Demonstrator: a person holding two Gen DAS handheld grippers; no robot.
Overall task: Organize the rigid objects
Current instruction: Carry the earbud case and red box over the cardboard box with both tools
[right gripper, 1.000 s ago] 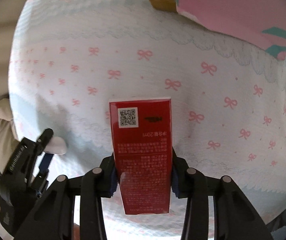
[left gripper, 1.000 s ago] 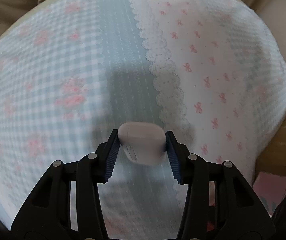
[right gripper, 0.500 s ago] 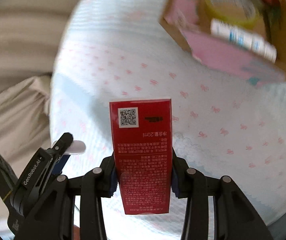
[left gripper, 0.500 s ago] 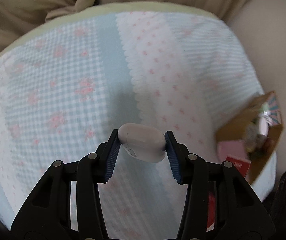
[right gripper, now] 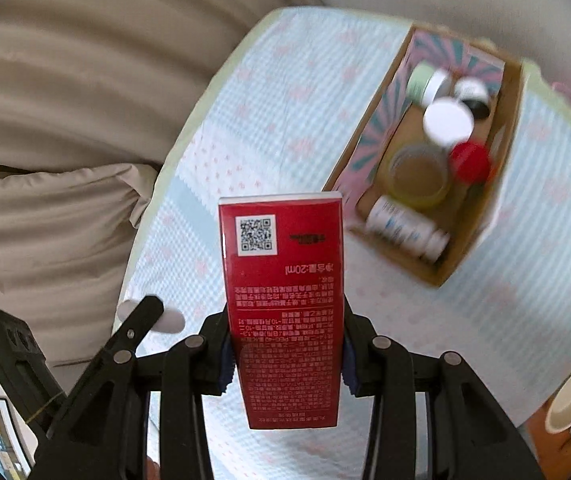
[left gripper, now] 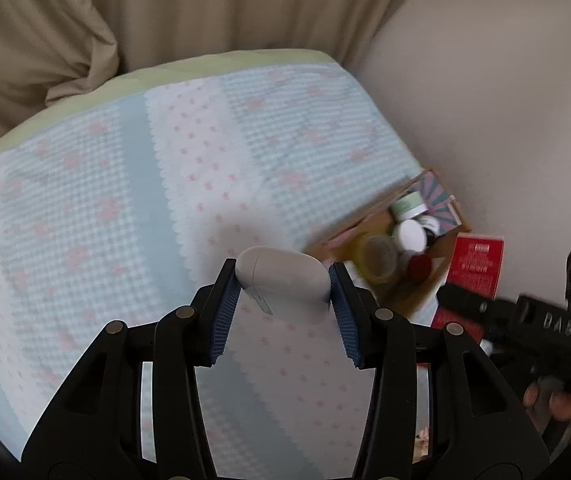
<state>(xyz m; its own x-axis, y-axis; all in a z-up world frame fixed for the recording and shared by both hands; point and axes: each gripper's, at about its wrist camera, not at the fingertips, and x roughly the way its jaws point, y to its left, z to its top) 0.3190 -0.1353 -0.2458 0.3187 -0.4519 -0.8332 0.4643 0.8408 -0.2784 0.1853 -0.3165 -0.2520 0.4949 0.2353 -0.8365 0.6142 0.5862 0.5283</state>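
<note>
Seen from the left wrist, the bed (left gripper: pixel 85 208) spreads bare from nine o'clock to twelve, ending at the curtain (left gripper: pixel 213 4) above and the wall (left gripper: pixel 485 100) at two o'clock. The left gripper (left gripper: pixel 283 280) is clamped on a white case (left gripper: pixel 281 276) pinched between its blue pads. At three o'clock the cardboard box (left gripper: pixel 425 292) of jars sits by the bed's edge. In the right wrist view, the right gripper (right gripper: pixel 285 354) grips a red carton (right gripper: pixel 285 300) upright, with the box (right gripper: pixel 509 128) at one o'clock beyond it.
</note>
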